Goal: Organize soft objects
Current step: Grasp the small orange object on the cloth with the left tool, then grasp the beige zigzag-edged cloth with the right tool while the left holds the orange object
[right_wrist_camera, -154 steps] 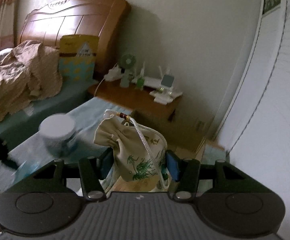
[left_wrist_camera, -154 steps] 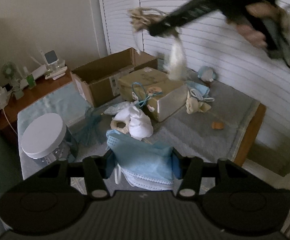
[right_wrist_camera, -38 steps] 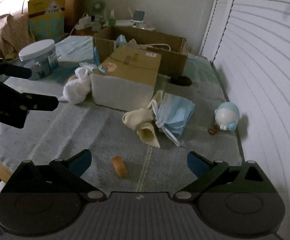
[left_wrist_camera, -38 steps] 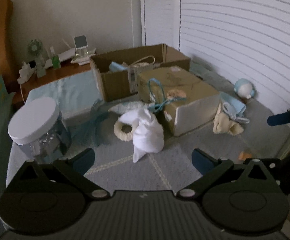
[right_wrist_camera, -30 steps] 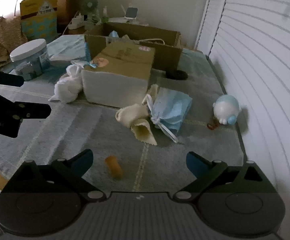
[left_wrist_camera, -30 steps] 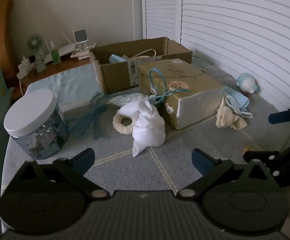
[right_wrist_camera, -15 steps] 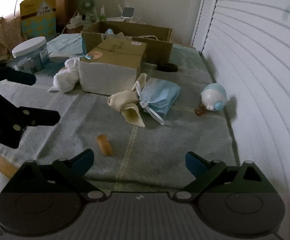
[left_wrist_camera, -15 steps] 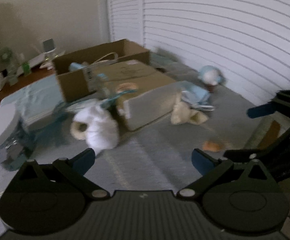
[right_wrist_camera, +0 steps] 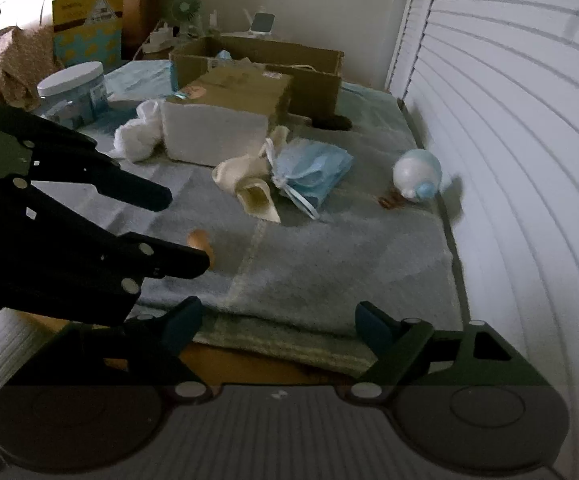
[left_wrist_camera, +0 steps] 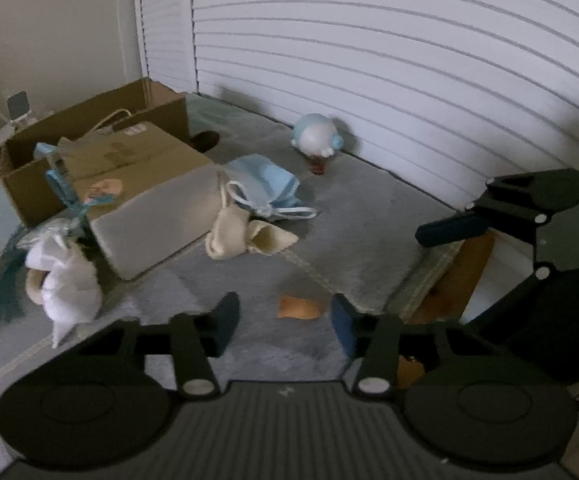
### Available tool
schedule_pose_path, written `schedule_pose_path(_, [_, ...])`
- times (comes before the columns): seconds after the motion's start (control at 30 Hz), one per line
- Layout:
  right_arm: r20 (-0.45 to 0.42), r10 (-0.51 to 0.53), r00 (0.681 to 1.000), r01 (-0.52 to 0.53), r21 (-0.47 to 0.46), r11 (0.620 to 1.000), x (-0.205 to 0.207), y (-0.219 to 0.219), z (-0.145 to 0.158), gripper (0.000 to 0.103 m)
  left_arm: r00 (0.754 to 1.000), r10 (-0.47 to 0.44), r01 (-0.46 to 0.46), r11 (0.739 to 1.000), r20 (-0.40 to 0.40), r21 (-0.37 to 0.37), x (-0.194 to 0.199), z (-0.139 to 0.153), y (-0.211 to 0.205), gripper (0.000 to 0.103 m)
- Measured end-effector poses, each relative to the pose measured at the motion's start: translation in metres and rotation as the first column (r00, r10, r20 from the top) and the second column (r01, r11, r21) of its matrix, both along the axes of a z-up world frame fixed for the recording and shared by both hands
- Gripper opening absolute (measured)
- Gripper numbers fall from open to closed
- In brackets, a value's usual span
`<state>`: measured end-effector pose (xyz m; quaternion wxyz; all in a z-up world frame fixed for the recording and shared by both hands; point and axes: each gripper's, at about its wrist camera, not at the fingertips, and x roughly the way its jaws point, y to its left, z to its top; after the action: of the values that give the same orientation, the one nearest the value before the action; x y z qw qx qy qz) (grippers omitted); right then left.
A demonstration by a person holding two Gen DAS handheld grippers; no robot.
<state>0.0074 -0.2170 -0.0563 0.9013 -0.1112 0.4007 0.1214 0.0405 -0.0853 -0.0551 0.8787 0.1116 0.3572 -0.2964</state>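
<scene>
Left gripper (left_wrist_camera: 283,322): jaws closing around the small orange soft piece (left_wrist_camera: 299,307) on the grey-blue towel (left_wrist_camera: 369,232), pads not yet pressing it. Right gripper (right_wrist_camera: 279,322): jaws closing, nothing between them (hangs over the towel's near edge). Beyond lie a cream cloth pouch (left_wrist_camera: 245,236), a stack of light-blue face masks (left_wrist_camera: 267,188), then a closed cardboard box (left_wrist_camera: 141,196). Farthest, by the slatted wall, a round blue-white plush toy (left_wrist_camera: 315,136).
</scene>
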Motion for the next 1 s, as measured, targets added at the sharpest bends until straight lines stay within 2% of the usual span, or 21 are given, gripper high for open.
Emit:
schedule_pose_path(0.17, [0.001, 0.006, 1.000, -0.006, 0.004, 1.000, -0.004, -0.003, 0.000, 0.087, 1.000, -0.014, 0.014, 1.000, -0.028, -0.010, 0.005, -0.004, -0.006, 0.041])
schedule_pose_path(0.23, [0.001, 0.006, 1.000, -0.006, 0.006, 1.000, -0.005, -0.004, 0.000, 0.087, 0.999, -0.021, 0.021, 1.000, -0.043, -0.018, 0.006, -0.005, -0.006, 0.032])
schedule_pose_path(0.37, [0.004, 0.005, 1.000, -0.005, 0.003, 1.000, -0.005, -0.004, 0.001, 0.087, 0.999, -0.023, 0.023, 1.000, -0.043, -0.014, 0.005, -0.006, -0.007, 0.023])
schedule_pose_path(0.63, [0.014, 0.005, 1.000, -0.005, -0.007, 1.000, -0.004, -0.004, 0.003, 0.087, 1.000, 0.009, -0.010, 0.999, -0.028, -0.035, 0.006, 0.002, 0.006, 0.022])
schedule_pose_path(1.0, [0.029, 0.035, 0.999, -0.036, 0.001, 0.999, 0.018, 0.017, 0.009, 0.069, 0.991, 0.136, -0.136, 0.990, 0.006, -0.037, 0.011, 0.013, 0.054, 0.022])
